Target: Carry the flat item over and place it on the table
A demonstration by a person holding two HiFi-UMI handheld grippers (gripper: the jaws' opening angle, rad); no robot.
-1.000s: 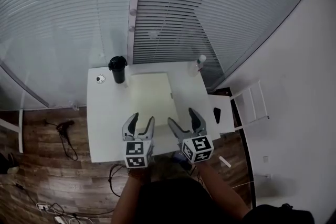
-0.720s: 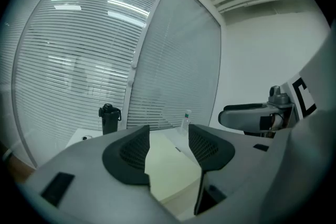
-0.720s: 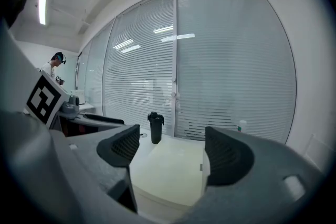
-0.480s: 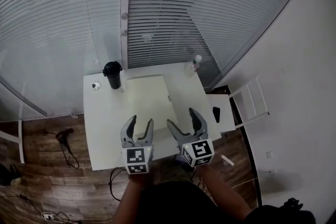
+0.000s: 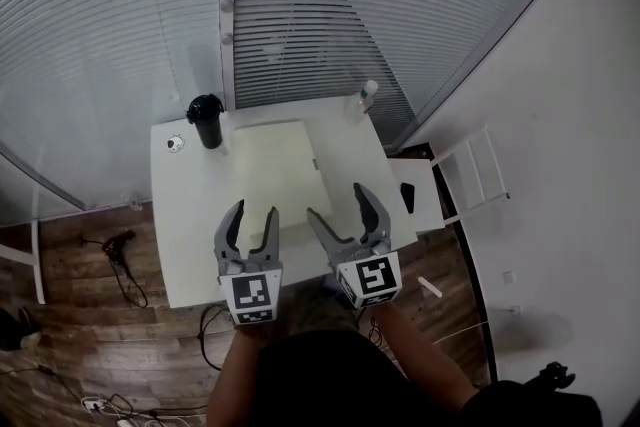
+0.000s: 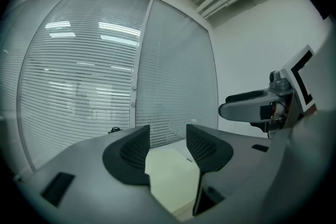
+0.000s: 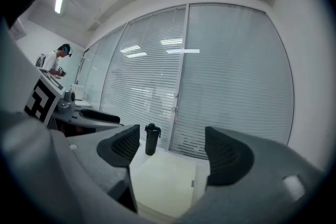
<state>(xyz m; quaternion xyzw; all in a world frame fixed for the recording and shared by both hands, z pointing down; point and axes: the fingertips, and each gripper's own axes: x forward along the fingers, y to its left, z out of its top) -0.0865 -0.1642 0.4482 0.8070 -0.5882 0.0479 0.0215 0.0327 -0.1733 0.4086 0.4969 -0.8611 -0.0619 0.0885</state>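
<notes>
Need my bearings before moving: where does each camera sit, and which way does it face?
Head view: on the person's head, looking steeply down at the white table; forearms, left gripper and right gripper show.
Left gripper view: on the left gripper, facing the blinds along its empty jaws, which just closed slightly; right gripper at right.
Right gripper view: on the right gripper, facing the black cup past its open, empty jaws.
Shared: all show the pale flat sheet.

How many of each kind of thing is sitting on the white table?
Flat pale sheet: 1
Black cup: 1
Clear bottle: 1
Small round thing: 1
Total: 4
</notes>
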